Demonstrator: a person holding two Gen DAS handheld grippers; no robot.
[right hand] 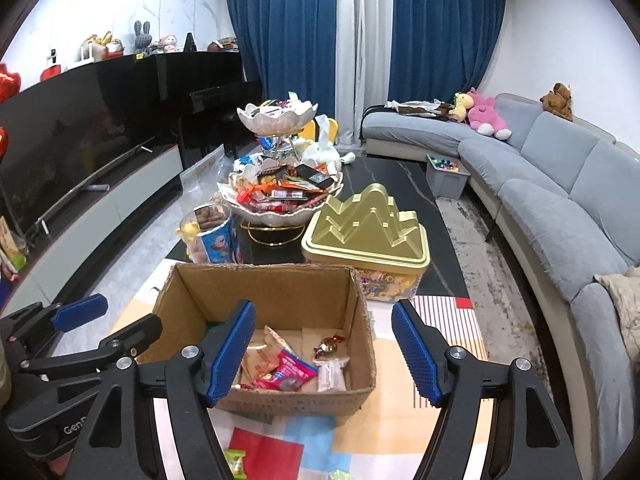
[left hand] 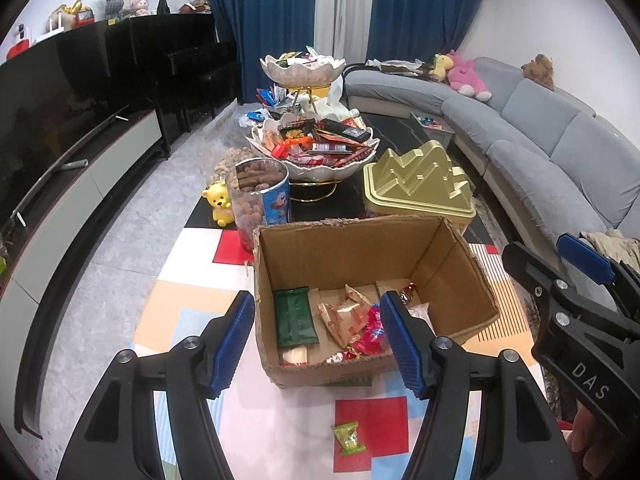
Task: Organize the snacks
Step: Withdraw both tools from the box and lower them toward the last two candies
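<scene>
An open cardboard box (left hand: 352,248) stands on the colourful table mat and also shows in the right wrist view (right hand: 264,288). Inside lie a green packet (left hand: 295,316), red and beige wrapped snacks (left hand: 352,320) and a brown candy (right hand: 328,345). A small green candy (left hand: 349,438) lies on the mat in front of the box. My left gripper (left hand: 318,338) is open and empty over the box's near edge. My right gripper (right hand: 324,350) is open and empty above the box's right side; it also shows in the left wrist view (left hand: 560,268).
Behind the box stand a gold mountain-shaped tin (left hand: 418,184), a clear jar of nuts (left hand: 260,200), a yellow bear figure (left hand: 219,202) and a two-tier bowl stand heaped with snacks (left hand: 316,148). A grey sofa (left hand: 560,148) runs along the right; a TV unit (left hand: 80,184) along the left.
</scene>
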